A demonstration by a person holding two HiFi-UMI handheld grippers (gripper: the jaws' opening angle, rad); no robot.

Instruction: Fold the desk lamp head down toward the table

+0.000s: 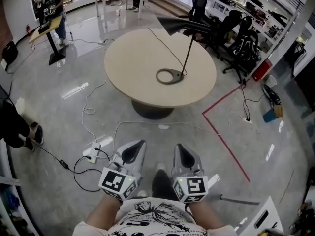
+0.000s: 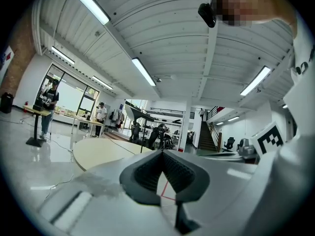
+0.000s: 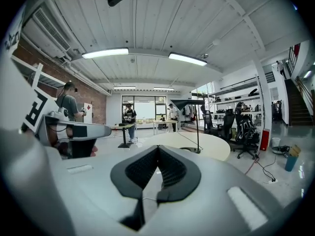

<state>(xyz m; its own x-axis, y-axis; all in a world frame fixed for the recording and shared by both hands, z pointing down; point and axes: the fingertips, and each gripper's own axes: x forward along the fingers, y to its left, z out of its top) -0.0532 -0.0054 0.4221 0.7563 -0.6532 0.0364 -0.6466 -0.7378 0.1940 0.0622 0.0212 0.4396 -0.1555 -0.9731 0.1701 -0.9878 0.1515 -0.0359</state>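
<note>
One desk lamp stands upright on the single round surface, right of its middle and well apart from both tools. It has a flat grey ring base, a thin dark pole and a flat dark head held high over the far edge; a thin cable runs from it across the matte beige top. Two tools are held low, near the person's body, above the glossy grey floor. The left hand-held gripper and the right hand-held gripper are smooth grey shells with ribbed black pads; each has its tips closed together on nothing and carries one marker cube. The lamp head's underside and hinge are too small to make out.
</note>
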